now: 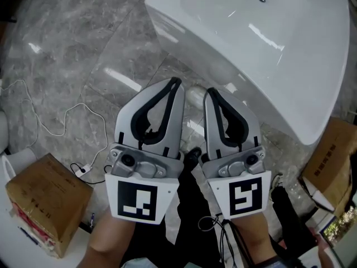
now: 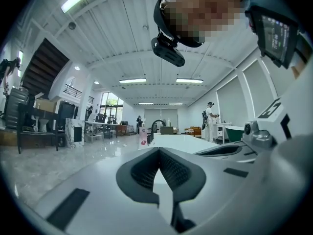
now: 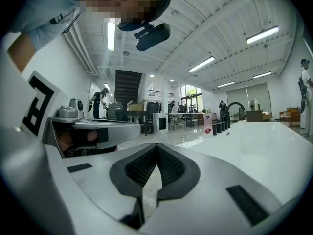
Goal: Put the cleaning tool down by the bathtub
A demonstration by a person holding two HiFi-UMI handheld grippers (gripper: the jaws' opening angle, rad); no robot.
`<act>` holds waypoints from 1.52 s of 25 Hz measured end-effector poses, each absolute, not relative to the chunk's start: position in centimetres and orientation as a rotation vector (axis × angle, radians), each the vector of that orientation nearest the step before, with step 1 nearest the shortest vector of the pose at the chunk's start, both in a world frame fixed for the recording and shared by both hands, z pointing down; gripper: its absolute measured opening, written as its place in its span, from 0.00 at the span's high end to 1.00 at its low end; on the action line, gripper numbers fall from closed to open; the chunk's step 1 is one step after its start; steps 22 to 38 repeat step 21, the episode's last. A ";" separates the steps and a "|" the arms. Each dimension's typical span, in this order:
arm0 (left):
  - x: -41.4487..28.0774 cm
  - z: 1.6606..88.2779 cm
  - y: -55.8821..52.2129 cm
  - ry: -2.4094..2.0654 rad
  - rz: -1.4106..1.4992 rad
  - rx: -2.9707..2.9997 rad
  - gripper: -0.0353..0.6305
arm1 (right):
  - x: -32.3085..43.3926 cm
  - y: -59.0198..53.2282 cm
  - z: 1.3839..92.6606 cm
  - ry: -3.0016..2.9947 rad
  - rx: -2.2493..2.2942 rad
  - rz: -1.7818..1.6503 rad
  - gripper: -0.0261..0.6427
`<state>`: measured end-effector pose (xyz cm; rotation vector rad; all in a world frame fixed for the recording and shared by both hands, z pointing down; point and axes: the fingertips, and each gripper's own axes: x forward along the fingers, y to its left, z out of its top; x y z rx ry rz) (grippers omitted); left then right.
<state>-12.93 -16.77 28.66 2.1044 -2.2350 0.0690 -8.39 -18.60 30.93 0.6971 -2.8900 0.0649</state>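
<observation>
L gripper (image 1: pixel 175 82) & R gripper (image 1: pixel 211 91) are held side by side over the marble floor (image 1: pixel 67 43), tips near the bathtub (image 1: pixel 268 43) base. Both sets of fingers are closed tip to tip w/ nothing held. Pale rounded obj (image 1: pixel 195 96) lies on the floor against the tub base, just past the tips; poss. the cleaning tool, can't tell. Cardboard box (image 1: pixel 47 197) sits well away from the tub.
</observation>
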 end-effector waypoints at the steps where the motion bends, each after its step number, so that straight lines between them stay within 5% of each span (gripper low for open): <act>1: -12.9 28.5 -16.7 -2.236 0.066 2.108 0.92 | -8.4 -18.5 30.8 -2.893 0.700 0.061 0.94; 38: -14.4 29.7 -16.6 -2.211 0.061 2.100 0.92 | -9.9 -18.1 32.0 -2.875 0.720 0.069 0.94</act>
